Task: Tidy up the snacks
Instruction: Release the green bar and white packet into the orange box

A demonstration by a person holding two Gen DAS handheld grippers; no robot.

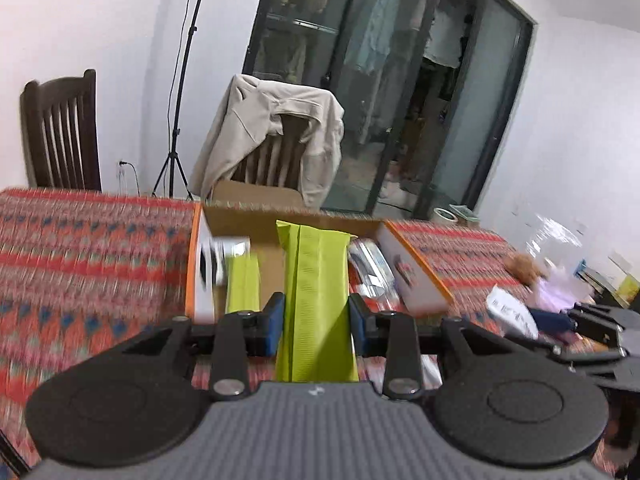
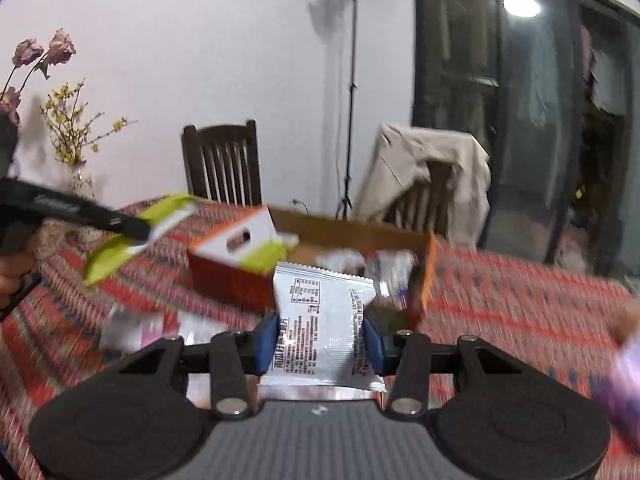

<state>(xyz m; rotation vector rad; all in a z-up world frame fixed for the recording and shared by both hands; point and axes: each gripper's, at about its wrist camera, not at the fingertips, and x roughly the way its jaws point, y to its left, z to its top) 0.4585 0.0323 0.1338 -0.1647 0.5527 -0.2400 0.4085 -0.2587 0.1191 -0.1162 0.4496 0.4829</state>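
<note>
My left gripper (image 1: 316, 312) is shut on a long lime-green snack packet (image 1: 316, 296), held above the table just in front of an open cardboard box (image 1: 280, 220) with orange and white flaps. Another green packet (image 1: 242, 284) and silvery packets (image 1: 370, 268) lie in the box. My right gripper (image 2: 320, 332) is shut on a silver snack packet (image 2: 324, 320) printed with black text, held in front of the same box (image 2: 340, 232). The left gripper with its green packet (image 2: 132, 236) shows at the left of the right wrist view.
The table carries a red patterned cloth (image 1: 80, 248). Loose packets lie on it (image 2: 136, 328), with a white paper and purple items at the right (image 1: 516, 312). Two chairs (image 1: 60, 132) stand behind, one draped with a beige jacket (image 1: 280, 128). A flower vase (image 2: 80, 180) stands far left.
</note>
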